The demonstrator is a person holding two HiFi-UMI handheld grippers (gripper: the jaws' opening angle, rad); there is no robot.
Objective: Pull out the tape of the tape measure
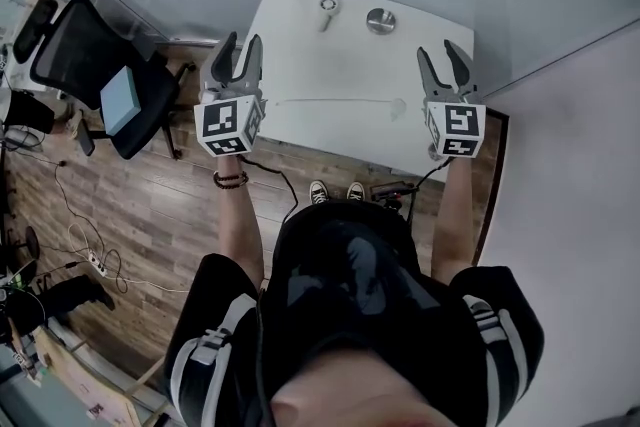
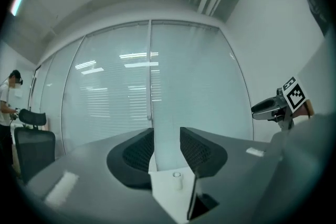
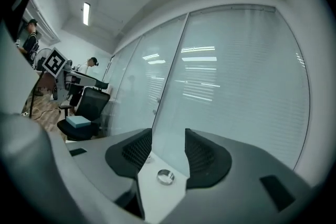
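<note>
The round silvery tape measure [image 1: 380, 20] lies near the white table's [image 1: 320, 65] far edge beside a small pale object [image 1: 328, 8], well apart from the left gripper [image 1: 244, 41] and right gripper [image 1: 437, 49], both spread and empty.

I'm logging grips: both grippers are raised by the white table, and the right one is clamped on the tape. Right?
No. The right gripper is empty: the right gripper view shows its jaws apart with nothing held between them. The rest holds.
</note>
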